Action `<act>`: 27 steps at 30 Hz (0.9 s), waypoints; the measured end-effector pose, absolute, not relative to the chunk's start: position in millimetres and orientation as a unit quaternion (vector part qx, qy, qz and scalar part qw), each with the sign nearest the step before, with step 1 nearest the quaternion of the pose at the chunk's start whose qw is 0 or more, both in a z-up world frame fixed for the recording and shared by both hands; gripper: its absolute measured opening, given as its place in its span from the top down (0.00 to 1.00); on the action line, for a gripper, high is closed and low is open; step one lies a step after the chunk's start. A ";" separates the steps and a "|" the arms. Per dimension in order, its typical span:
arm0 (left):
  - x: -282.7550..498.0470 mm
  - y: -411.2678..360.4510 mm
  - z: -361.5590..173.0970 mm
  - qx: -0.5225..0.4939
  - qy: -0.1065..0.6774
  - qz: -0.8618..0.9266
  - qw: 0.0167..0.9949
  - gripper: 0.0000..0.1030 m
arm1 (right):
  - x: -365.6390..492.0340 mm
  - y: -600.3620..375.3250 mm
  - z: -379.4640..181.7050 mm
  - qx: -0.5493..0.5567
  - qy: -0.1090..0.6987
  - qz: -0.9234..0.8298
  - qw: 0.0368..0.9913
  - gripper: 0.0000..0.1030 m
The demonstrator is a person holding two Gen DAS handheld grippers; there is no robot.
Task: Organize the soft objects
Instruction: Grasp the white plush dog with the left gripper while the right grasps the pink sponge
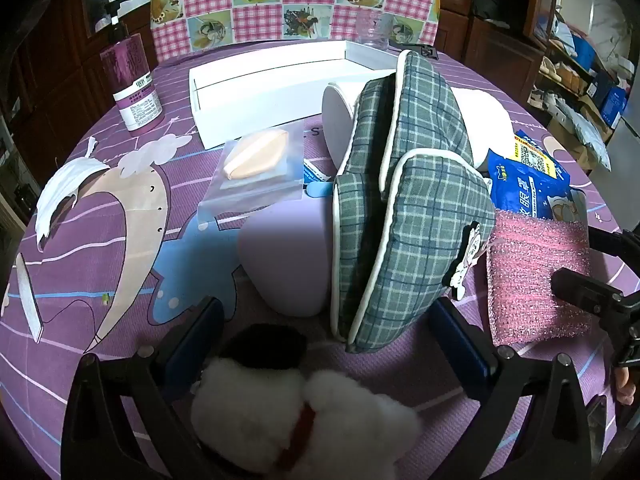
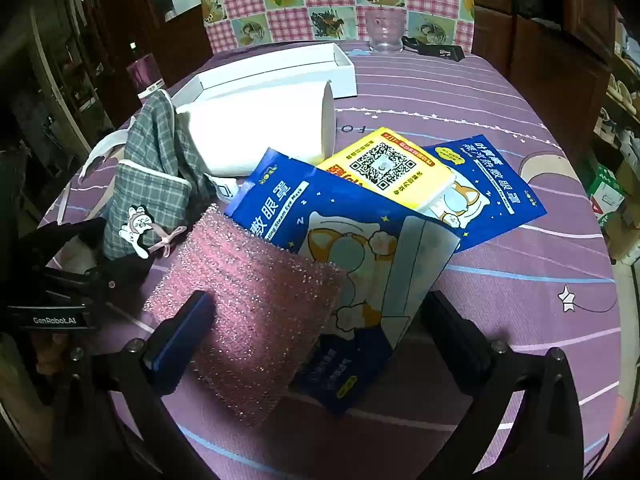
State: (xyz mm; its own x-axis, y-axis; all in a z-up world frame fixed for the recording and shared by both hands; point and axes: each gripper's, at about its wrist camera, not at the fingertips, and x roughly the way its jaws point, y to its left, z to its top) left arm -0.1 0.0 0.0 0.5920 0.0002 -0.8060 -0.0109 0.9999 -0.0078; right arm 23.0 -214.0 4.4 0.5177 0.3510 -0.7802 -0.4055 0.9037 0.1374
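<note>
A pair of grey plaid slippers (image 1: 404,200) leans upright mid-table, also in the right wrist view (image 2: 156,184). A white and black plush toy (image 1: 296,408) lies between the fingers of my open left gripper (image 1: 324,336); I cannot tell if they touch it. A pink sparkly sponge (image 2: 252,304) lies between the fingers of my open right gripper (image 2: 320,328), over blue eye-mask packets (image 2: 348,240); the sponge also shows in the left wrist view (image 1: 536,272). A lilac soft block (image 1: 288,256), a bagged peach puff (image 1: 256,156) and a white roll (image 2: 256,132) lie near.
An open white box (image 1: 272,80) stands at the back. A purple pump bottle (image 1: 132,80) is at the back left, a clear glass (image 2: 384,32) at the back. A yellow QR packet (image 2: 388,168) rests on the blue packets. A checked chair back stands beyond the table.
</note>
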 end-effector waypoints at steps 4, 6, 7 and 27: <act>0.0 0.0 0.0 -0.006 0.452 0.003 0.892 0.00 | 22.8 -214.8 4.9 -0.033 0.441 0.216 0.870 0.00; -0.1 -0.2 0.0 -0.008 0.452 0.006 0.892 0.00 | 22.8 -215.3 5.2 -0.033 0.442 0.216 0.870 0.00; -0.1 -1.2 0.0 -0.006 0.452 0.007 0.892 0.00 | 22.8 -215.9 5.4 -0.034 0.442 0.217 0.870 0.00; -27.1 3.9 28.1 -0.032 0.365 0.004 0.931 0.00 | 6.1 -232.4 34.1 0.006 0.353 0.209 0.912 0.02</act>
State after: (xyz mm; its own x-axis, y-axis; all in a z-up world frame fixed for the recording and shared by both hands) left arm -27.1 3.9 28.1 0.7337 -0.0155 -0.6793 -0.0311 0.9979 -0.0563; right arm 6.1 -232.4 34.1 0.6631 0.3855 -0.6416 -0.3774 0.9124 0.1581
